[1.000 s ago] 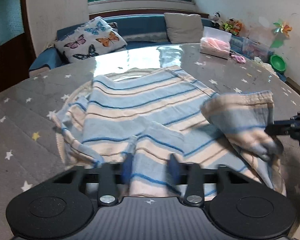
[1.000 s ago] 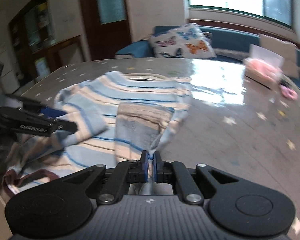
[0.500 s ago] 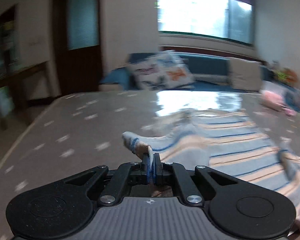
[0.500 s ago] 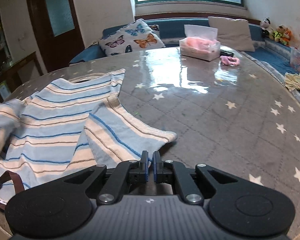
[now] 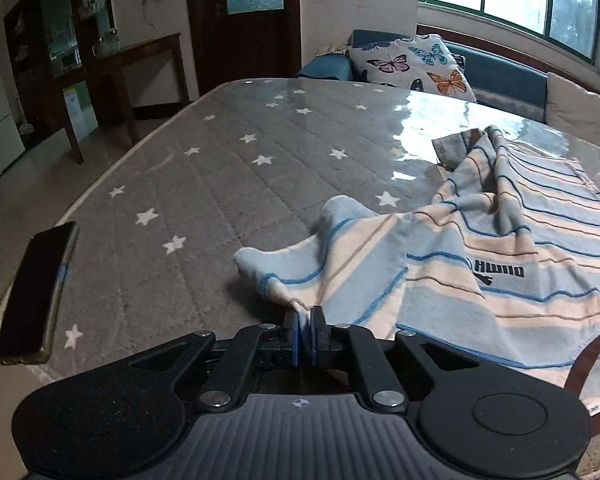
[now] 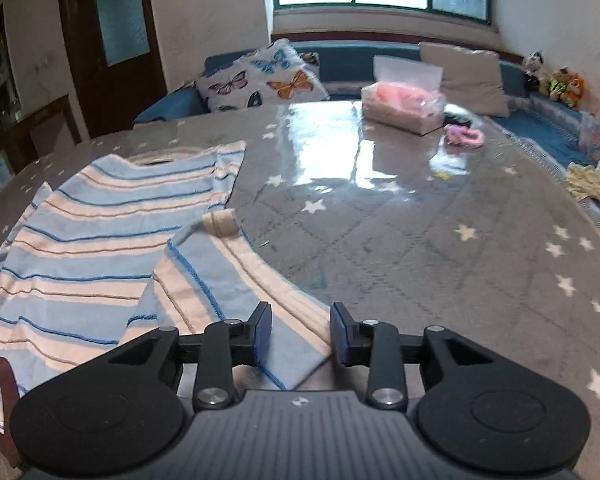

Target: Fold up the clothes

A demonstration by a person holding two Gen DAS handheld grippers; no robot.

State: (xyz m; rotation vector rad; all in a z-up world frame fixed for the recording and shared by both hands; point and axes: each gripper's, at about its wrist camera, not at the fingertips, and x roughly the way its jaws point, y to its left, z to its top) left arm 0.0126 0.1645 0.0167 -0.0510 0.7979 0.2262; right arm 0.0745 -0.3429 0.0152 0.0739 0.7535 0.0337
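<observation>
A blue, cream and white striped shirt (image 5: 500,240) lies spread on the grey star-print table (image 5: 220,160). My left gripper (image 5: 308,324) pinches the edge of its left sleeve (image 5: 276,276), drawn out to the left; the jaws are just beginning to open with cloth still between the pads. In the right wrist view the shirt (image 6: 100,240) fills the left side. Its right sleeve (image 6: 228,280) lies flat and reaches under my right gripper (image 6: 300,332), whose jaws are opening; the sleeve's end lies between the pads untouched.
A dark phone (image 5: 36,288) lies at the table's near left edge. A tissue box (image 6: 404,104) and a pink item (image 6: 464,136) sit at the far side. A brown strap (image 6: 0,380) lies by the hem. A sofa with a butterfly pillow (image 6: 260,76) stands behind.
My left gripper closed on the left sleeve and swung it out to the left. My right gripper laid the right sleeve flat, and its jaws have parted from it.
</observation>
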